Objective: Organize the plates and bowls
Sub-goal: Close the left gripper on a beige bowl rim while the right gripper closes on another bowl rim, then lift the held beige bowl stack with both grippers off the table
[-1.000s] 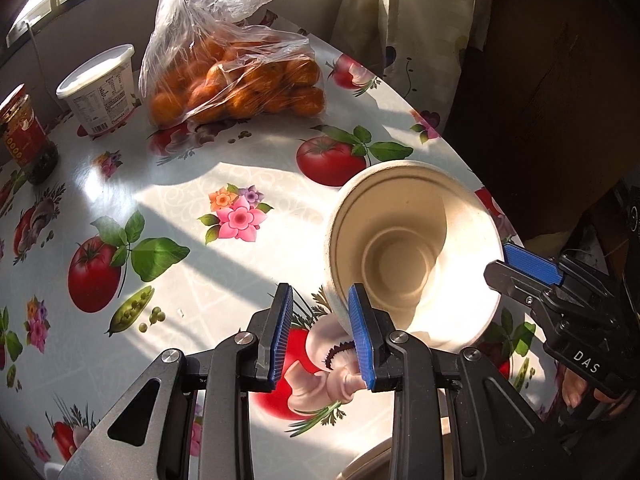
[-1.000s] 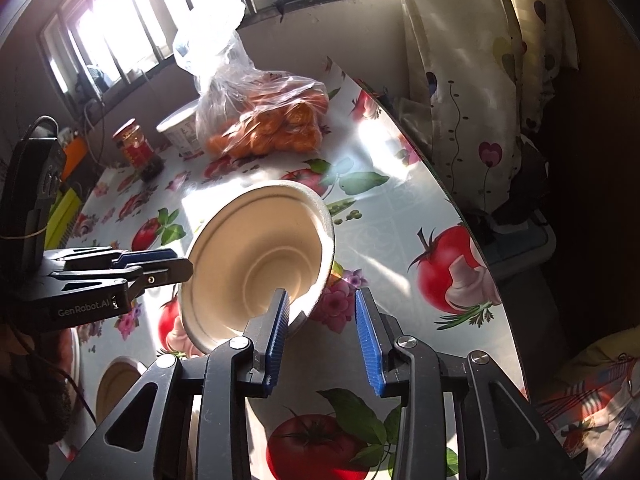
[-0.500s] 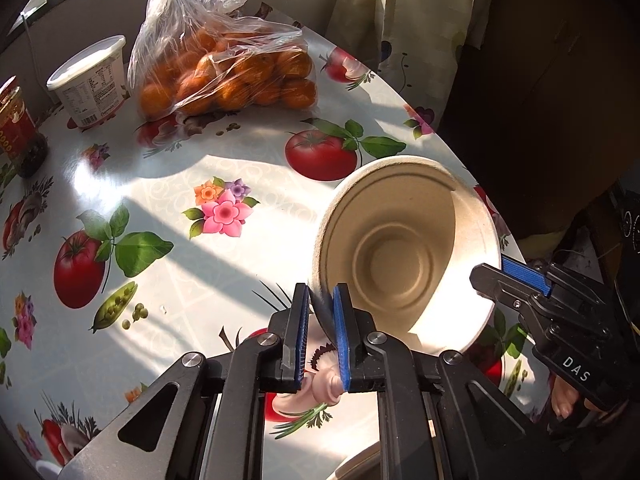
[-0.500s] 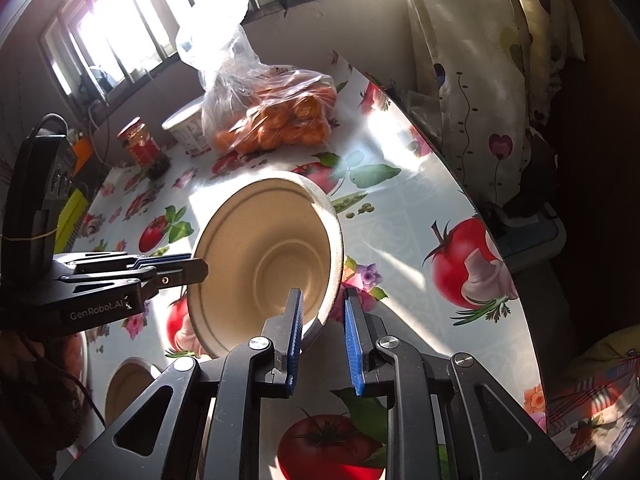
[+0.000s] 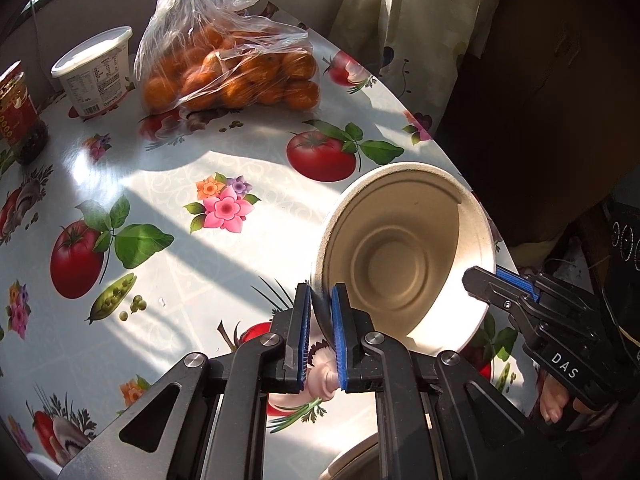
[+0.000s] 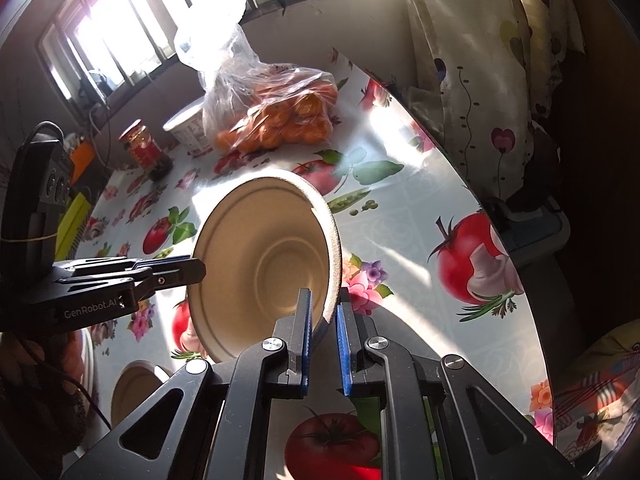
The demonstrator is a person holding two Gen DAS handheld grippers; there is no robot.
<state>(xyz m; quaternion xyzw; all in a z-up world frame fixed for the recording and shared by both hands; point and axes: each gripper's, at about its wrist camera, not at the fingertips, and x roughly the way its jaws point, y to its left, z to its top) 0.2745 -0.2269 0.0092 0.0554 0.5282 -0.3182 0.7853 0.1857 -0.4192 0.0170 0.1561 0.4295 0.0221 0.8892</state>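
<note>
Tabletop point(image 5: 168, 184) under me wears an oilcloth printed with tomatoes, flowers and pea pods, lit in bands by the window. At its far side lies a clear bag of oranges point(image 5: 236, 76), with a white lidded tub point(image 5: 96, 72) just beside it and a red-labelled jar point(image 5: 18, 116) further left. Nearer me, I hold one beige pulp bowl point(image 5: 404, 256) tipped on edge above the cloth, its hollow facing the cameras. My left hand-held gripper point(image 5: 320, 332) has just closed and now pinches the bowl's rim between its blue pads. My right hand-held gripper point(image 6: 322, 320) has likewise just closed and clamps the opposite rim. Low in the right view, another beige dish point(image 6: 132, 392) lies on the cloth.
</note>
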